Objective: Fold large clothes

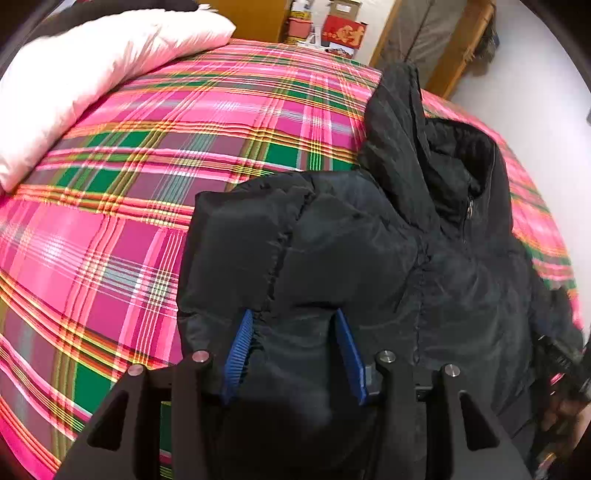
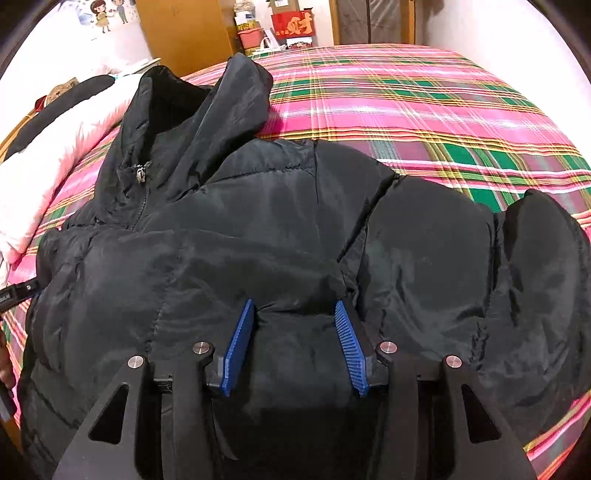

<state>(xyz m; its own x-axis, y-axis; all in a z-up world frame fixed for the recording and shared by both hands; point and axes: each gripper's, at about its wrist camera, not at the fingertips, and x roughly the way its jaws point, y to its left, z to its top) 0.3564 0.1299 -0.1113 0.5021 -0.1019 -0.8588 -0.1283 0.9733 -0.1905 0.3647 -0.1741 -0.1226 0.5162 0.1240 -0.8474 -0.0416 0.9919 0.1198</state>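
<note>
A black padded jacket (image 1: 424, 258) with a hood and front zip lies on the pink plaid bed cover (image 1: 129, 184). It also shows in the right wrist view (image 2: 258, 221), zip (image 2: 140, 173) at upper left. My left gripper (image 1: 293, 314) has its blue pads spread, with a thick fold of the jacket's sleeve between them. My right gripper (image 2: 295, 306) has its blue pads equally spread around a bulge of jacket fabric. The fingertips of both are buried under fabric.
A white duvet (image 1: 92, 62) lies at the bed's far left. The plaid cover (image 2: 443, 110) extends to the right. A wooden cabinet (image 2: 184, 33), red boxes (image 2: 293, 24) and a wooden-framed door stand beyond the bed.
</note>
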